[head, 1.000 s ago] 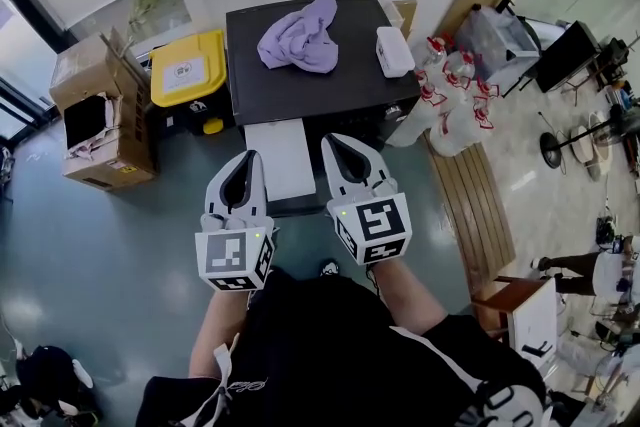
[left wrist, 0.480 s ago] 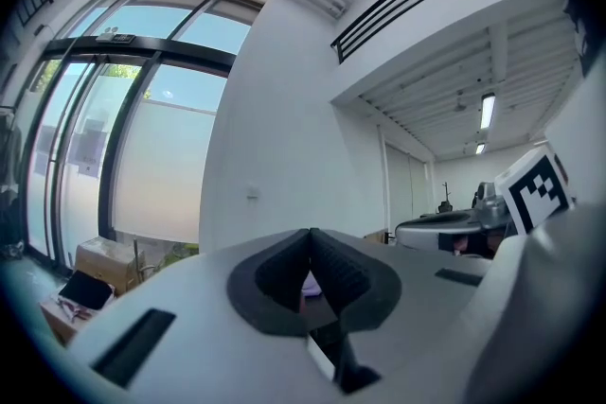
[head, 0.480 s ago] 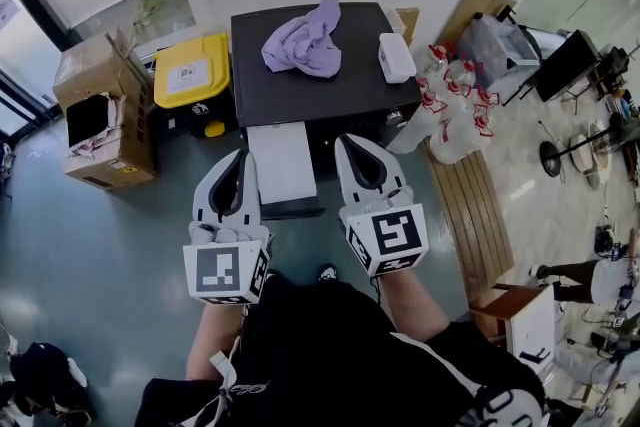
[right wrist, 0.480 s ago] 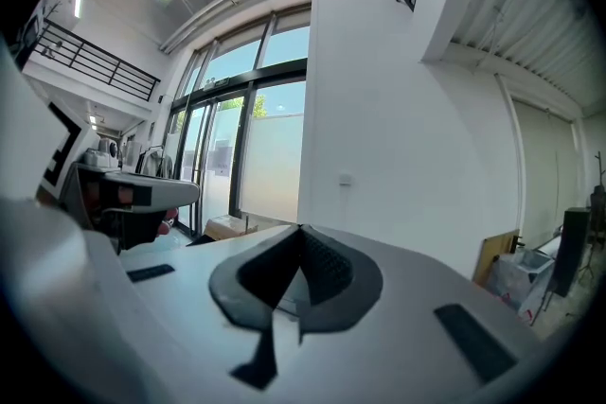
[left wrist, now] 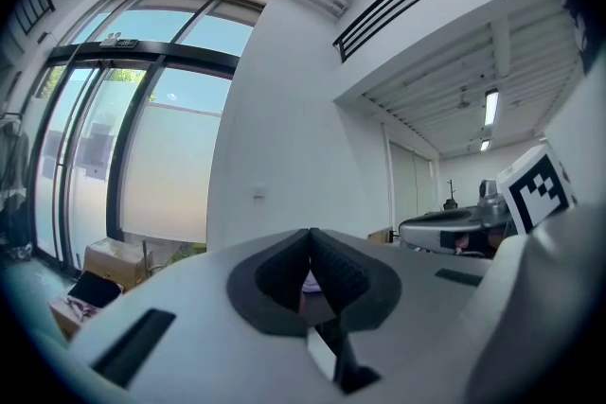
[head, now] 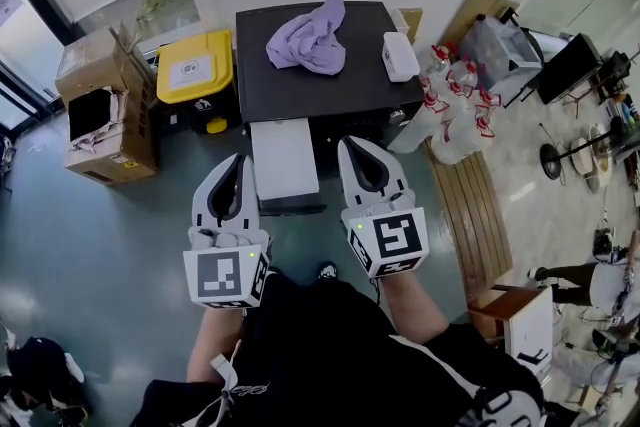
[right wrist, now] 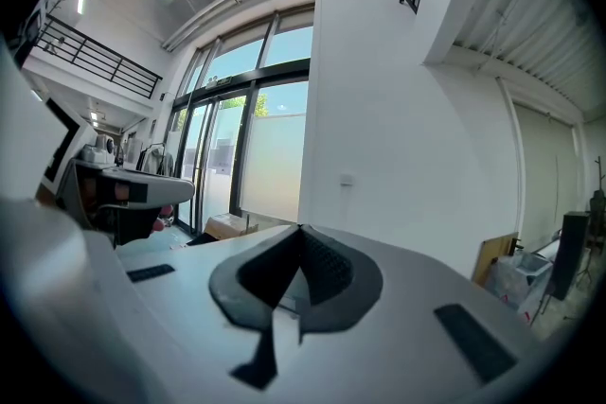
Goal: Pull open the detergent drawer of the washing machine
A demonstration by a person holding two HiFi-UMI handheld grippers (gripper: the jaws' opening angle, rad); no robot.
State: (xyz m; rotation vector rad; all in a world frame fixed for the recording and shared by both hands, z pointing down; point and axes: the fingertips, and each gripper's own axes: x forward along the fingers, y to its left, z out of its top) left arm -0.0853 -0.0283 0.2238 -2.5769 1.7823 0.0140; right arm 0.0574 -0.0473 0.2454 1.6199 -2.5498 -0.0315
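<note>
Your left gripper (head: 241, 159) and right gripper (head: 351, 142) are held side by side in front of you, both pointing level at the washing machine (head: 330, 85).

Left fingers: pressed fully together, nothing between them; same reading in the left gripper view (left wrist: 309, 237).

Right fingers: also shut tip to tip and empty (right wrist: 300, 231).

Detergent drawer (head: 283, 158): a white tray standing out from the machine's front, on its left side. In the head view it lies between your two grippers, with neither one on it.

On the machine's black top: a crumpled purple cloth (head: 310, 39) and a small white box (head: 398, 55).

Left of the machine: a yellow-lidded bin (head: 192, 67) and an open cardboard box (head: 99, 107).

Right of the machine: a cluster of bottles (head: 455, 100) on the floor.
</note>
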